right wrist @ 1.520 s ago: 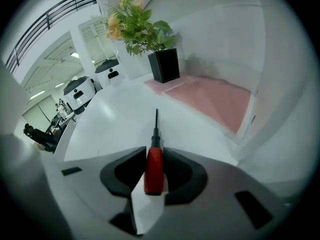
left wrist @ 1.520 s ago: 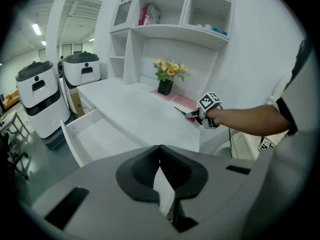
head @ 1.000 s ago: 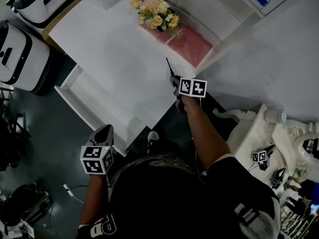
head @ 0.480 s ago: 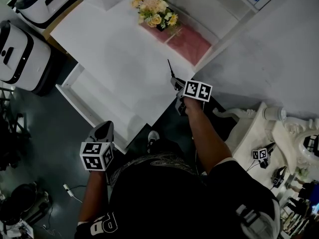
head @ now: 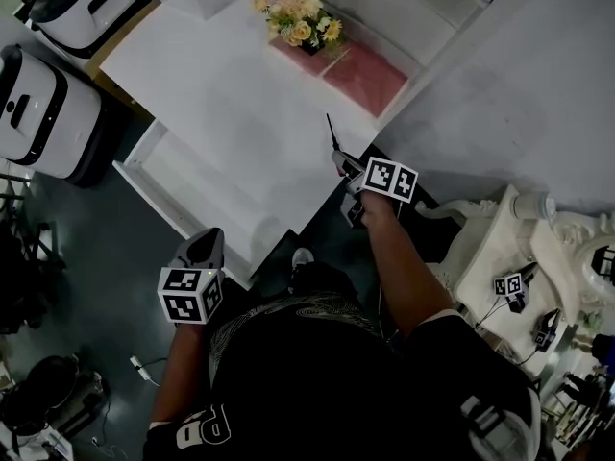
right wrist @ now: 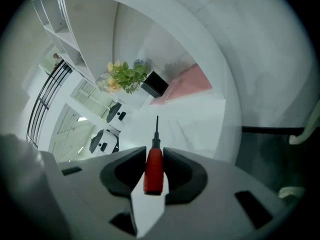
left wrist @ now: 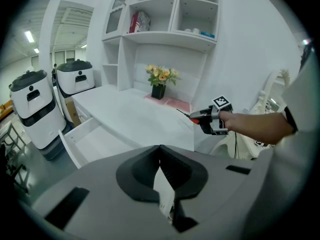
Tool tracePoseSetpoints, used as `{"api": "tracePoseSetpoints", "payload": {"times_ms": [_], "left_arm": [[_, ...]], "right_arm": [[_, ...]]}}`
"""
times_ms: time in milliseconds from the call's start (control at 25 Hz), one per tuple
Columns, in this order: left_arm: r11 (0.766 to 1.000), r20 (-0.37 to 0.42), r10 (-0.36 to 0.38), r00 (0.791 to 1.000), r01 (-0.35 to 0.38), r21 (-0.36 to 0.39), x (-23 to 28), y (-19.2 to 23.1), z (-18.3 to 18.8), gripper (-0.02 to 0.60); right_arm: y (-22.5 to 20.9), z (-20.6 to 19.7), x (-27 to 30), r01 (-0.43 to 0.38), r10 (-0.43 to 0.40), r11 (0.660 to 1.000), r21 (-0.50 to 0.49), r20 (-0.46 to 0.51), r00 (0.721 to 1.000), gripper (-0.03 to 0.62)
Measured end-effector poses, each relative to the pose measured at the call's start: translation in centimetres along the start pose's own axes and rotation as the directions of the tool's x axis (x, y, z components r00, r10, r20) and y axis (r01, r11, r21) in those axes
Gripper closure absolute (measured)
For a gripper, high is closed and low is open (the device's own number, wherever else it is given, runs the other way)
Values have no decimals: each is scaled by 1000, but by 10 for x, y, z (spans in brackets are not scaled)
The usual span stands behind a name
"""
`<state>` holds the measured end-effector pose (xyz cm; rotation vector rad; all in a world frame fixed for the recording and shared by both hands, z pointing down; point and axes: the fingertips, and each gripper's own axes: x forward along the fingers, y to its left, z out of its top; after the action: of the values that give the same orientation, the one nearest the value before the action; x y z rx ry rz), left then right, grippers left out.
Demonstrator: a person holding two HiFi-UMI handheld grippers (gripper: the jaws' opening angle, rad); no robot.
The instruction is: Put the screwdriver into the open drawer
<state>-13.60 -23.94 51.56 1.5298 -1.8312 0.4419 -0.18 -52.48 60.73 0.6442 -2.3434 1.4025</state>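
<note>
The screwdriver [right wrist: 153, 168] has a red handle and a thin black shaft. My right gripper [right wrist: 154, 151] is shut on the handle, and the shaft points out ahead. In the head view the right gripper [head: 352, 169] hangs over the white desk's near right corner, with the screwdriver [head: 332, 137] aimed up-left across the desktop. The open drawer [head: 178, 185] juts from the desk's left side, white and with nothing in it. My left gripper [head: 202, 250] hovers just off the drawer's near corner, jaws together and holding nothing. The left gripper view shows its tips [left wrist: 160, 147] meeting, with the drawer [left wrist: 92, 140] beyond and the right gripper [left wrist: 199, 117] to the right.
A vase of flowers [head: 298, 25] and a pink mat [head: 363, 73] sit at the back of the desktop [head: 231, 94]. Two white machines [head: 38, 104] stand left of the drawer. Ornate white furniture [head: 504, 253] stands to the right. Shelves [left wrist: 165, 14] rise behind the desk.
My right gripper has drifted a little to the right with the screwdriver and rolled, its marker cube now tilted. The left gripper has stayed by the drawer.
</note>
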Motion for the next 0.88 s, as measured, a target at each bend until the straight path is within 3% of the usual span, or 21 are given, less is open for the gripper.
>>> {"api": "tracePoseSetpoints", "payload": {"times_ms": [400,680,880], "left_arm": [[987,2,-129,992,128,97,-4,5,15,566],[968,-20,-205,979,206,140,0,28,21,566],[943,-46,-284,958,288,169,7,34,23,566]], "right_arm": [[35,-33,-33,-52,42,994,94,99,994,482],[49,-65,-42,-26,0,985,168,154,988,480],[63,-87,-48,-3,-34,981,196,184,982,482]]}}
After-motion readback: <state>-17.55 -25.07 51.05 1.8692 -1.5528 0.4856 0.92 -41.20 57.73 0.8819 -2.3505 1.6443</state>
